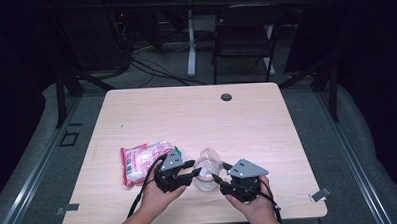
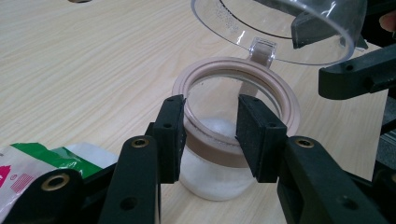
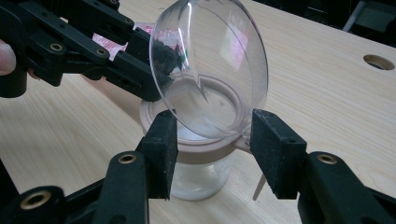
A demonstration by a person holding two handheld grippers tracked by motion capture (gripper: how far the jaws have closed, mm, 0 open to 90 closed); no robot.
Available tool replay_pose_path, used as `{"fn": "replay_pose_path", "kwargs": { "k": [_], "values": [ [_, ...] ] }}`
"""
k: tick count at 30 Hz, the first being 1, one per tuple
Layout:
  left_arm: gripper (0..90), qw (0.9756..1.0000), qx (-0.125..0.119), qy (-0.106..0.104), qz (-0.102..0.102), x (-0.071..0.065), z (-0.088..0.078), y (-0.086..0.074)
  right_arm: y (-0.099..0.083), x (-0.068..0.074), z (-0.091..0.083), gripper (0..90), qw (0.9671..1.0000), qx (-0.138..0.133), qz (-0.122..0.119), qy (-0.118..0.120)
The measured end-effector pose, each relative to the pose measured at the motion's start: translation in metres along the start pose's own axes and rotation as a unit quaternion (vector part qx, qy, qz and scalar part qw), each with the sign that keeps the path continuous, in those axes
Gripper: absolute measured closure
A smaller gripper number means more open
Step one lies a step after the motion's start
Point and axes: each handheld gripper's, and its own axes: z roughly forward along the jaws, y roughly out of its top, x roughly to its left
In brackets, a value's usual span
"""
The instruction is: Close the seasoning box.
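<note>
A clear jar point(image 1: 205, 181) with a tan collar point(image 2: 285, 100) stands near the table's front edge, some white powder at its bottom. Its clear domed lid point(image 1: 210, 156) is hinged up and tilted open. My left gripper point(image 2: 210, 135) comes in from the jar's left point(image 1: 194, 169), its pads pressed on the near part of the collar. My right gripper point(image 3: 212, 149) reaches in from the right point(image 1: 217, 172). Its jaws flank the lower part of the lid point(image 3: 210, 70) by the hinge, close to its edges, with a slight gap at the right pad.
A pink and white packet point(image 1: 140, 161) with a green patch point(image 2: 28, 168) lies on the table just left of my left hand. A round cable hole point(image 1: 226, 97) sits at the table's far edge. Beyond the table stands a dark chair point(image 1: 244, 35).
</note>
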Motion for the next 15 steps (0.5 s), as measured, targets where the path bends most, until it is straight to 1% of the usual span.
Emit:
{"fn": "replay_pose_path", "kwargs": {
  "k": [11, 15],
  "values": [
    [62.3, 1.0000, -0.001, 0.000, 0.003, 0.0007, -0.0002, -0.0005, -0.0022, -0.0059, -0.0037, 52.9, 1.0000, 0.000, 0.009, -0.003],
    [62.6, 1.0000, -0.001, -0.001, 0.003, 0.0009, -0.0001, -0.0005, -0.0020, -0.0091, -0.0065, 55.1, 0.9998, -0.006, 0.018, -0.004]
  ]
}}
